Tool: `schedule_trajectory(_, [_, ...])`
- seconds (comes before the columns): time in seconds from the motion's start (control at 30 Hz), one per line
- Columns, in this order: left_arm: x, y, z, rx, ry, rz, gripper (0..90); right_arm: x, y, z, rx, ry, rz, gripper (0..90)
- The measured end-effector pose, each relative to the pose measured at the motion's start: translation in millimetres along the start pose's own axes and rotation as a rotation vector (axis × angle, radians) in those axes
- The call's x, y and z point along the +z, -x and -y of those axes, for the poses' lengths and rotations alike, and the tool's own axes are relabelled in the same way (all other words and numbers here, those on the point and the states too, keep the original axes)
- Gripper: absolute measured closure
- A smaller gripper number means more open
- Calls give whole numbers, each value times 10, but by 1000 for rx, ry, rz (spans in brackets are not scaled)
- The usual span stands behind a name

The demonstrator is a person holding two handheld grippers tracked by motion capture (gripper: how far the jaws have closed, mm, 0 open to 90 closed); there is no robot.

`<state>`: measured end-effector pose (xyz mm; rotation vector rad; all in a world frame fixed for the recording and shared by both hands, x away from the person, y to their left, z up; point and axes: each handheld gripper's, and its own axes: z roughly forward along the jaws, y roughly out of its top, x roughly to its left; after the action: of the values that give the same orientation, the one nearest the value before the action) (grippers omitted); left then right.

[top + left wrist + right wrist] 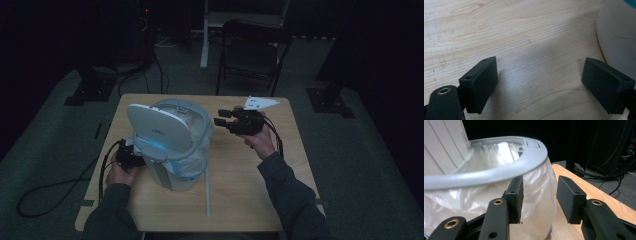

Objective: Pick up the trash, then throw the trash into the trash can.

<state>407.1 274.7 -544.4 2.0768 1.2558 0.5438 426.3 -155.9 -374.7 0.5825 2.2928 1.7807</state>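
White plastic bin with raised lid and clear liner bag stands on the pale wooden tabletop. Right claw, half open and empty, hovers just beside its grey rim. Left claw rests wide open, empty, near the bin's base.

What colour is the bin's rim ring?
Light grey rim ring, clearest in the right gripper view.
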Motion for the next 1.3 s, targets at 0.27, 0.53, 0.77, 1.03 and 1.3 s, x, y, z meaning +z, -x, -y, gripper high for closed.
schedule_trajectory(0.27, [0,-1,0,1,-1,1,144,-9,17,137,12,-24,14,557])
schedule_trajectory(0.53, [-1,0,0,1,-1,1,144,8,-45,472,41,-74,42,486])
schedule_trajectory(0.77, [0,0,0,1,0,0,144,67,-142,722,34,-138,103,369])
schedule_trajectory(1.03, [0,0,0,1,0,0,144,155,-220,879,30,-191,137,284])
schedule_trajectory(1.3, [-2,0,0,1,-1,1,144,291,-351,1102,29,-255,132,234])
